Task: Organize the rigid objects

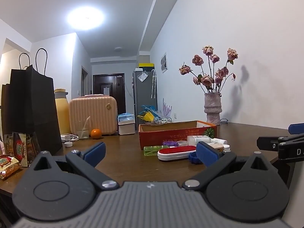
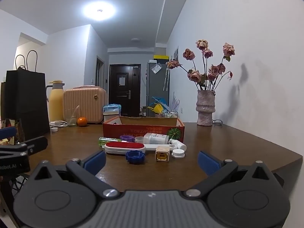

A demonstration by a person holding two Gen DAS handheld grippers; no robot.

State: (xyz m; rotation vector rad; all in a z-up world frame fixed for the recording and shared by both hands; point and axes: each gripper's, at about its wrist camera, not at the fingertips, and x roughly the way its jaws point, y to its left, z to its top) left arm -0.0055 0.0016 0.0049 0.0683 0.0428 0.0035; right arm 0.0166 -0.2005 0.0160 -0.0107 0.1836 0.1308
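Observation:
A cluster of small rigid items lies on the brown table (image 2: 228,144) in front of an open red cardboard box (image 2: 144,131): a red and white lint brush (image 2: 124,147), a blue cap (image 2: 135,157), a gold cube charger (image 2: 162,153), a white cap (image 2: 178,153), a white bottle (image 2: 156,138), a green tube (image 2: 106,140) and a purple cap (image 2: 126,138). The brush (image 1: 176,152) and box (image 1: 176,133) also show in the left wrist view. My left gripper (image 1: 151,152) is open and empty, short of the brush. My right gripper (image 2: 151,160) is open and empty, short of the blue cap.
A vase of dried roses (image 2: 206,108) stands at the back right by the wall. At the left are a black paper bag (image 1: 32,110), snack packets (image 1: 17,152), a yellow flask (image 1: 61,110), a pink case (image 1: 93,114), a glass (image 1: 82,131) and an orange (image 1: 96,133).

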